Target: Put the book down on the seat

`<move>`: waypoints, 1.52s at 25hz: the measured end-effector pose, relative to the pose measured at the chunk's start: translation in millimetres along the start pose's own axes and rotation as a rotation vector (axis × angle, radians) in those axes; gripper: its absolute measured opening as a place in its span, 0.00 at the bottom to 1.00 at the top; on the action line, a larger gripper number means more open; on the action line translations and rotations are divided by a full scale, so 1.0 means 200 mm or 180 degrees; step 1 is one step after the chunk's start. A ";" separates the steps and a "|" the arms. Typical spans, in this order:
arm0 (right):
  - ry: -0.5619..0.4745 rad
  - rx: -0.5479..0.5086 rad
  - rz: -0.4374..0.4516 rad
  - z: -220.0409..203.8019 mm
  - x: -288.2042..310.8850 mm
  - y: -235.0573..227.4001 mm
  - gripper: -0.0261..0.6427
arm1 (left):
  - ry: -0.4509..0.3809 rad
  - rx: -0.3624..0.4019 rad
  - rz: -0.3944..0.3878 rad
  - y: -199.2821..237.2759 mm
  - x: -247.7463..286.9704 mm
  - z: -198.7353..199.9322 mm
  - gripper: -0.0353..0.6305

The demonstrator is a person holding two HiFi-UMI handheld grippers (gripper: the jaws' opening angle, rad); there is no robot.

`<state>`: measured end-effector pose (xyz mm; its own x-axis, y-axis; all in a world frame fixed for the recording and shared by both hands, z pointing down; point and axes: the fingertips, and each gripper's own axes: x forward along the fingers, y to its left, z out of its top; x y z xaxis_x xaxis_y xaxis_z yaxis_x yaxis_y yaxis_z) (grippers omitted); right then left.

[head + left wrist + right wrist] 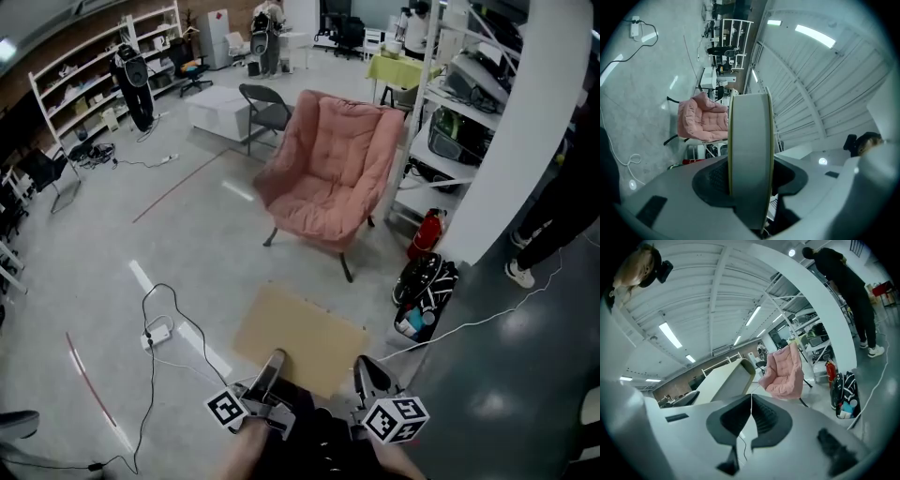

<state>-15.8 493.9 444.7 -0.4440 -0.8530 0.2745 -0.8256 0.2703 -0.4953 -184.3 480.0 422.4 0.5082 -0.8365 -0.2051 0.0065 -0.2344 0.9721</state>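
Note:
The book point(300, 333), with a tan cover, is held flat low in the head view, above the floor and short of the chair. My left gripper point(274, 358) is shut on its near edge. In the left gripper view the thick pale block of pages point(749, 150) fills the space between the jaws of the left gripper point(750, 183). My right gripper point(366, 366) sits at the book's near right corner; its pads meet on nothing point(751, 420), and the book point(724, 380) lies to its left. The pink padded chair point(328, 173) stands ahead with a bare seat, and also shows as the chair point(701, 119) point(785, 371).
A red fire extinguisher point(427, 232) and a black-and-white bag point(424, 286) stand right of the chair, by metal shelving point(459, 103) and a white pillar point(525, 131). A person's legs point(553, 225) are at far right. A power strip with cable point(155, 333) lies left; a grey folding chair point(262, 111) stands behind.

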 end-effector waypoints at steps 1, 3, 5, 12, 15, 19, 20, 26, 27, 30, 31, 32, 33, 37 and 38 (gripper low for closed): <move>-0.0007 0.0013 -0.0005 0.00 0.00 -0.01 0.06 | -0.0032 0.0004 0.0005 0.01 0.00 0.01 0.39; -0.0030 0.0049 -0.0004 0.00 0.02 -0.02 0.06 | -0.0091 -0.0002 0.0005 0.01 0.01 0.02 0.39; -0.0041 0.0122 -0.0034 0.01 0.03 -0.04 0.06 | -0.0124 -0.0021 0.0018 0.02 0.02 0.04 0.39; -0.0045 0.0153 -0.0164 0.08 0.11 -0.14 0.06 | -0.0067 0.0005 0.0085 0.07 0.15 0.07 0.39; -0.0043 0.0166 -0.0174 0.12 0.17 -0.17 0.06 | -0.0036 -0.0025 0.0105 0.10 0.23 0.09 0.39; -0.0072 0.0150 -0.0204 0.21 0.28 -0.22 0.06 | -0.0013 -0.0045 0.0096 0.14 0.37 0.15 0.39; -0.0073 0.0153 -0.0212 0.24 0.31 -0.23 0.06 | -0.0011 -0.0053 0.0091 0.14 0.41 0.17 0.39; -0.0059 0.0199 -0.0246 0.36 0.53 -0.29 0.06 | -0.0010 -0.0069 0.0101 0.20 0.64 0.31 0.39; -0.0058 0.0212 -0.0257 0.38 0.57 -0.31 0.06 | -0.0004 -0.0073 0.0116 0.21 0.68 0.33 0.39; -0.0048 0.0232 -0.0282 0.44 0.69 -0.33 0.06 | 0.0009 -0.0075 0.0165 0.26 0.79 0.42 0.39; -0.0049 0.0236 -0.0296 0.45 0.73 -0.34 0.06 | 0.0012 -0.0079 0.0177 0.27 0.82 0.45 0.39; -0.0053 0.0241 -0.0315 0.48 0.77 -0.35 0.06 | 0.0015 -0.0087 0.0185 0.28 0.85 0.49 0.39; -0.0057 0.0245 -0.0336 0.50 0.81 -0.35 0.06 | 0.0022 -0.0096 0.0191 0.30 0.89 0.52 0.39; -0.0074 0.0258 -0.0411 0.59 0.98 -0.39 0.06 | 0.0064 -0.0096 0.0171 0.33 1.05 0.65 0.39; -0.0076 0.0261 -0.0432 0.60 1.03 -0.40 0.06 | 0.0075 -0.0106 0.0161 0.34 1.08 0.68 0.39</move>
<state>2.1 243.0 441.4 -0.3212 -0.8898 0.3242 -0.8457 0.1154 -0.5210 -190.5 215.5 429.6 0.5287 -0.8349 -0.1531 0.0086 -0.1751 0.9845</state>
